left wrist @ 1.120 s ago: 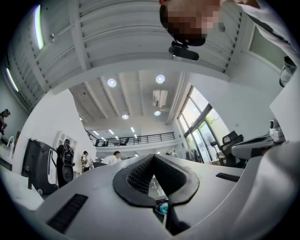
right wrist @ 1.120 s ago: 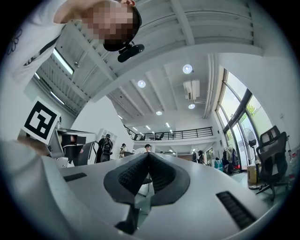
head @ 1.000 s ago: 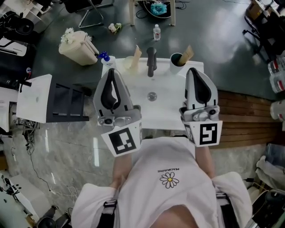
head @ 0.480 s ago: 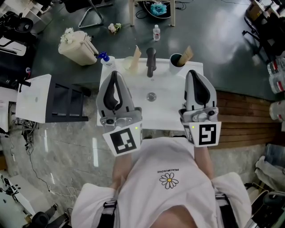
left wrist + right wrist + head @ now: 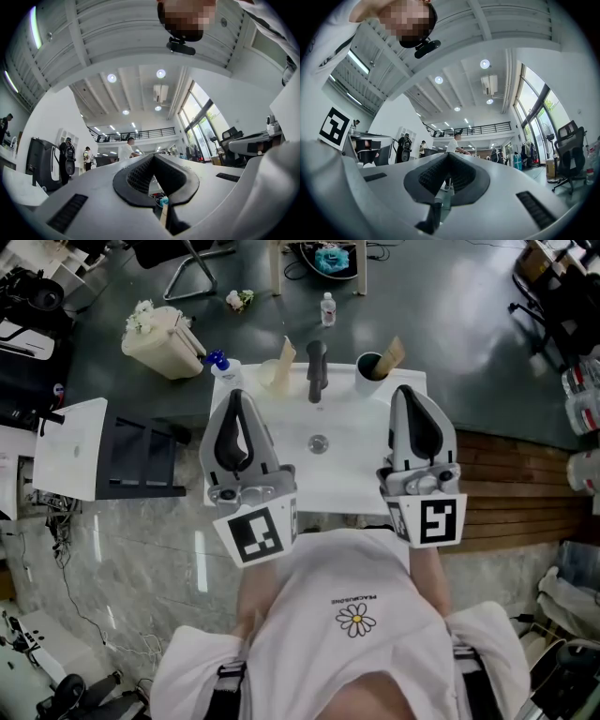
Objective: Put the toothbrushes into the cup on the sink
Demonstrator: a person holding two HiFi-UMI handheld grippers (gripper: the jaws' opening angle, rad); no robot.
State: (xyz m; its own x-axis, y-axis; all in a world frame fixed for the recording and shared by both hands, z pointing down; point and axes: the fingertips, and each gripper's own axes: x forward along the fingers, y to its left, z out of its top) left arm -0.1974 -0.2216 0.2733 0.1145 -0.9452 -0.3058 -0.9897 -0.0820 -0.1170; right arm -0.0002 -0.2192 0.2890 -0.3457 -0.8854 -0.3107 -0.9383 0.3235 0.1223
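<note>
In the head view a white sink (image 5: 354, 479) stands below me, with a black tap (image 5: 318, 369) at its back and a drain (image 5: 319, 442) in the basin. A dark cup (image 5: 370, 366) sits at the back right corner with a tan, flat object (image 5: 394, 352) leaning in it. Another tan object (image 5: 287, 352) stands in a pale holder (image 5: 270, 374) left of the tap. My left gripper (image 5: 236, 396) and right gripper (image 5: 410, 390) point upward over the sink's front, both shut and holding nothing. The left gripper view (image 5: 153, 157) and right gripper view (image 5: 449, 154) face the ceiling.
A blue-capped bottle (image 5: 218, 360) stands at the sink's back left corner. On the floor are a beige bin (image 5: 161, 337), a black rack (image 5: 141, 457) on the left, a small bottle (image 5: 328, 307) behind the sink and wooden boards (image 5: 516, 479) on the right.
Almost nothing differs. Both grippers stay upright and shut over the sink; the left one has drifted very slightly.
</note>
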